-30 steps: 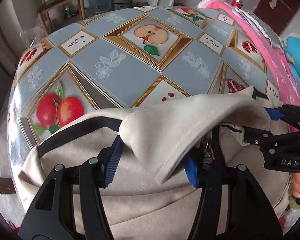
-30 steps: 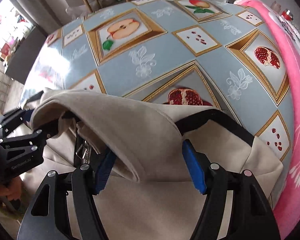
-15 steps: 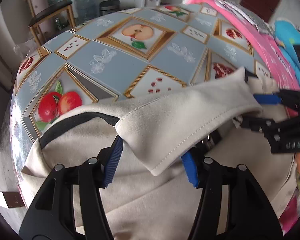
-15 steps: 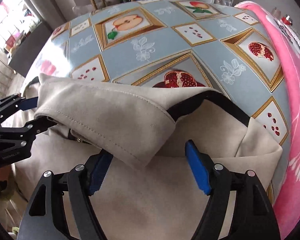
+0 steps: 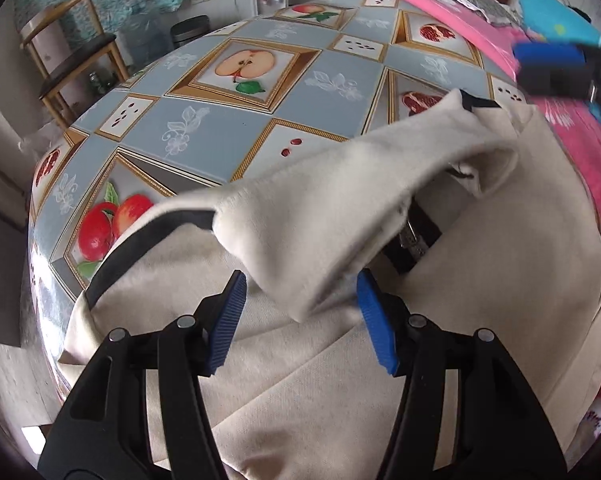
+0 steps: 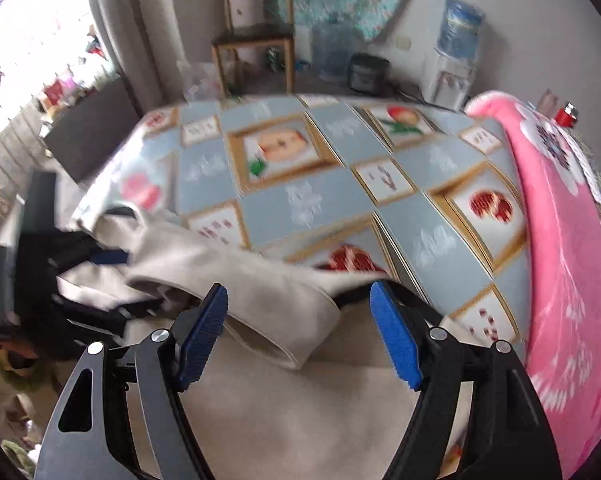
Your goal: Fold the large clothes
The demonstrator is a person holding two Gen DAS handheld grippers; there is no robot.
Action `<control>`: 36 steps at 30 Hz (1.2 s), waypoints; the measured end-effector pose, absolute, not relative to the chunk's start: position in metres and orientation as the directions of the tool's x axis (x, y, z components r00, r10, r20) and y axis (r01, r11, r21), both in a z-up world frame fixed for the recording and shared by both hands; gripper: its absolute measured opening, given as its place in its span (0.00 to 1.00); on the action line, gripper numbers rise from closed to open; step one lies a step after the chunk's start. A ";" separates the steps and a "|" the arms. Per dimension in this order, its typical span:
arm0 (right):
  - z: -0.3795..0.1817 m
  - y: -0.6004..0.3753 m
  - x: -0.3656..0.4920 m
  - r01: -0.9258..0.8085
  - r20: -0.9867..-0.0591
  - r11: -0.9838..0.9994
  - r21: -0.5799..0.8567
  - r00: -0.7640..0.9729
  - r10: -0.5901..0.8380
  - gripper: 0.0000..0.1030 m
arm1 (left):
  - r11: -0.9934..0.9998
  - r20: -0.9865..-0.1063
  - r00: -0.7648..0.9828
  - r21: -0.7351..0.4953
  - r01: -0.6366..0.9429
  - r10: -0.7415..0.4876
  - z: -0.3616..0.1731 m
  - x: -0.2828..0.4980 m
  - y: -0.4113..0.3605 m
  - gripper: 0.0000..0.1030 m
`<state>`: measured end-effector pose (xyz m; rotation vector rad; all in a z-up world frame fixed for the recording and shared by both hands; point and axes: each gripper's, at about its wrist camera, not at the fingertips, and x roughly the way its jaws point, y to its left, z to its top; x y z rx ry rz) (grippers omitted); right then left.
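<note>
Soft daylight is filling both fisheye views, and straight lines are bowing toward dark, vignetted corners. A window (image 6: 28, 28) is blowing out white in the right wrist view, which is smearing with motion blur; the left wrist view is staying mostly sharp.

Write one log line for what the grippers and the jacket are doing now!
left gripper: open | right gripper: open | beige jacket: on table, collar flap between left jaws

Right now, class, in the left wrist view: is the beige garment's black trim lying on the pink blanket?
No. The black trim lies over the fruit-patterned tablecloth, well apart from the pink blanket.
</note>
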<state>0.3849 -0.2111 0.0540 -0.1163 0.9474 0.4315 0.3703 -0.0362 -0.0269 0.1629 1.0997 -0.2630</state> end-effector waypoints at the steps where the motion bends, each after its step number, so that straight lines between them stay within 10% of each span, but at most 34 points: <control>1: 0.059 -0.210 0.391 -0.413 -0.792 0.901 0.136 0.501 0.349 0.70 | 0.957 -0.894 0.430 0.002 0.291 -0.129 -0.027 0.370 -0.036 0.53; 4: 0.057 -0.201 0.414 -0.399 -0.779 0.887 0.233 0.469 0.415 0.68 | 0.960 -0.894 0.427 -0.016 0.280 -0.140 -0.028 0.372 -0.035 0.53; 11: -0.001 -0.179 0.449 -0.340 -0.828 0.836 0.430 0.221 0.515 0.19 | 0.960 -0.889 0.428 -0.041 0.277 -0.162 -0.021 0.364 -0.027 0.53; 23: -0.018 -0.167 0.402 -0.460 -0.863 0.840 0.288 0.255 0.436 0.18 | 0.946 -0.812 0.486 -0.274 0.173 -0.323 0.023 0.360 0.012 0.51; 36: -0.016 -0.171 0.393 -0.481 -0.866 0.847 0.225 0.300 0.400 0.19 | 0.741 -0.732 0.378 -0.654 -0.156 -0.567 -0.043 0.397 0.040 0.23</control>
